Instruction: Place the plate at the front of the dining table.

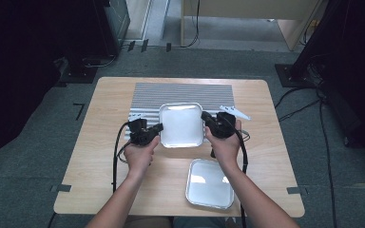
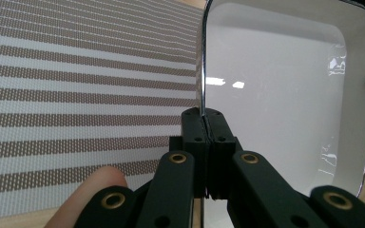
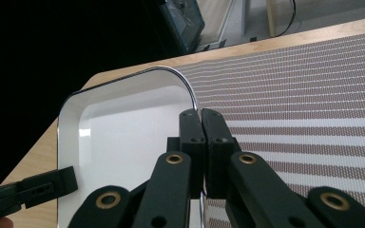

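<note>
- In the high view the metal tray (image 1: pixel 181 124) sits at the centre of the frame, over the lower edge of the striped mat (image 1: pixel 183 95) on the wooden worktop (image 1: pixel 104 142).
- The left claw (image 1: pixel 159 127) meets the tray's left rim, just left of centre; its jaws are clenched on that rim.
- In the left gripper view the left claw (image 2: pixel 204 116) pinches the thin rim at lower centre, with the tray (image 2: pixel 285 95) taking up the right of the frame and the mat (image 2: pixel 76 95) the left.
- The right claw (image 1: pixel 205 118) is clamped on the tray's right rim, just right of centre in the high view.
- In the right gripper view the right claw (image 3: pixel 200 116) grips the rim at centre, with the tray (image 3: pixel 123 133) to its left and the mat (image 3: pixel 304 95) to its right.
- A second tray (image 1: pixel 210 184) lies on the bare worktop at lower centre-right, apart from both claws.
- A small white item (image 1: pixel 235 112) lies at the mat's right edge; what it is cannot be told.
</note>
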### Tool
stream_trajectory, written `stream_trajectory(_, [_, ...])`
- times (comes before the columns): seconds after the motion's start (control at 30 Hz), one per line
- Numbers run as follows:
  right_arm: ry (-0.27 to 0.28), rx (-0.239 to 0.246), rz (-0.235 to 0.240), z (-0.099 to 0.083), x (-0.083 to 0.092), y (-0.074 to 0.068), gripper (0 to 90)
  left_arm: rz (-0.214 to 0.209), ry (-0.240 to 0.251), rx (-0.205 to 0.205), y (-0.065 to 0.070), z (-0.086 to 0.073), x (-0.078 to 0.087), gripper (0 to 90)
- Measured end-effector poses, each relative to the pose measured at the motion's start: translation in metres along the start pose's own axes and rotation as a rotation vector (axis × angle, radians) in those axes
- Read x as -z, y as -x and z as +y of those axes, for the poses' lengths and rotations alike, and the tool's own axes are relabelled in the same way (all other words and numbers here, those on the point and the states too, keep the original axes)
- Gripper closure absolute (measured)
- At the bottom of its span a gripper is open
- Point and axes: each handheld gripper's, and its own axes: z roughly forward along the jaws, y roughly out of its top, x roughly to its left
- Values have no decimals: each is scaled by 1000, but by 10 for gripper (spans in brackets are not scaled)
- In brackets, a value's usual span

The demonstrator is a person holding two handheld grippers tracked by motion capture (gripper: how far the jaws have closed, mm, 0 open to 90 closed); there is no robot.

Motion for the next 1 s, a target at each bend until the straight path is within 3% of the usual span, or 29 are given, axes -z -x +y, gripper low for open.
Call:
stream_trajectory(0.6, [-23,4,-26,24,-50,7,895,19,-46,14,-23,38,-36,900])
stream_trajectory(1.0, [-39,16,-82,33,-84,11,896,48,-85,42,-34,59,-62,900])
